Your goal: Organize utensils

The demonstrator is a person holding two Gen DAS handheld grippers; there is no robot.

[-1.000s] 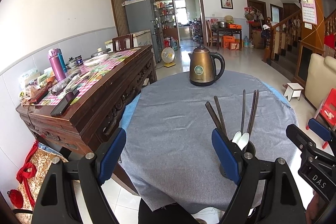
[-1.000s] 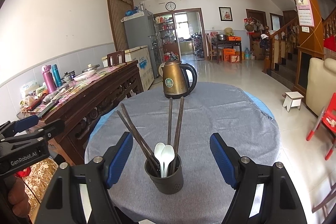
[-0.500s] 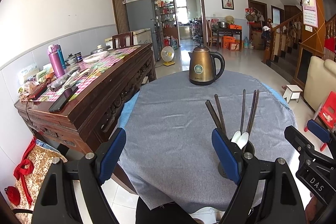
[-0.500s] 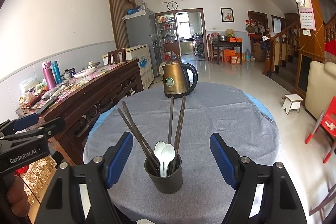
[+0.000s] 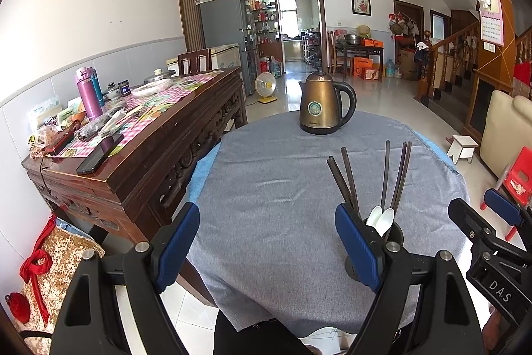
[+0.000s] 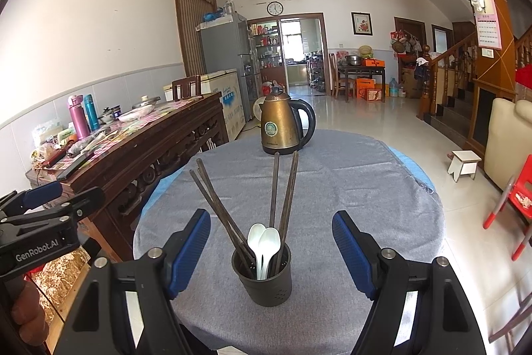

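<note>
Dark holder [image 6: 262, 275] stands centred before the spread, empty right gripper [image 6: 271, 250], chopsticks [image 6: 276, 188] and white spoons [image 6: 264, 243] upright inside; left gripper [image 5: 266, 250] spread, holder beside its right finger. Utensils already sit gathered; nothing loose on grey cloth [image 6: 349, 188].

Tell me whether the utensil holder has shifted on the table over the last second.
No. In the right wrist view the utensil holder sits in the same spot relative to the kettle and the tablecloth edge; only the camera drifted slightly.
</note>
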